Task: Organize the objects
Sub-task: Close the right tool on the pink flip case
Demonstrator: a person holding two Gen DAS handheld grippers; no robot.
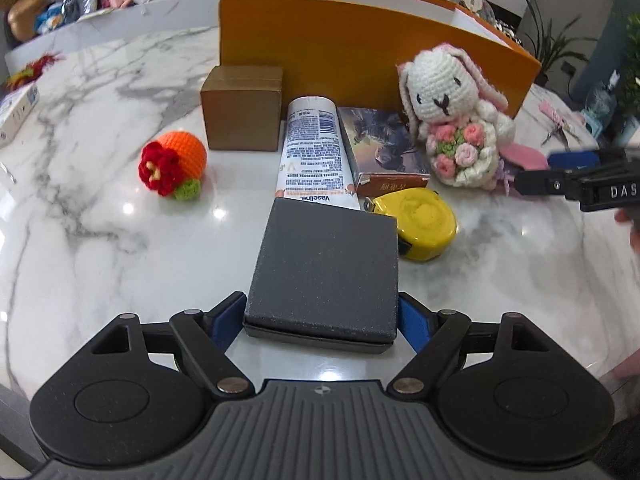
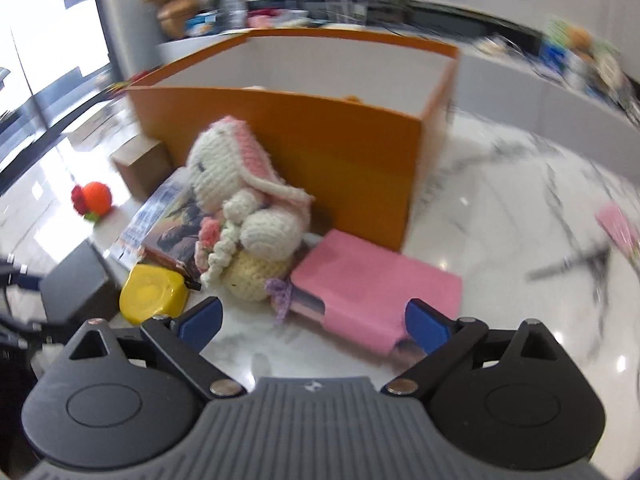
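Left wrist view, my left gripper (image 1: 322,322): jaws spread wide, blue pads flanking the near end of the dark grey box (image 1: 324,268); whether the pads touch its sides I cannot tell; box rests on the marble table (image 1: 100,200).
Right wrist view, my right gripper (image 2: 314,322): jaws wide apart, nothing held; the pink book (image 2: 376,284) lies just ahead, its near corner by my right pad.
Near the grey box: yellow tape measure (image 1: 420,222) touching its far right corner; Vaseline tube (image 1: 314,152) at its far edge.
Further out: picture box (image 1: 384,148), crochet bunny (image 1: 452,120), brown box (image 1: 242,110), crochet orange (image 1: 176,164), all on the table in front of the orange bin (image 1: 360,52).
Progress: early by my judgement; every item named remains outside the bin, whose contents are mostly hidden.
Remaining: grip, lift and place each item.
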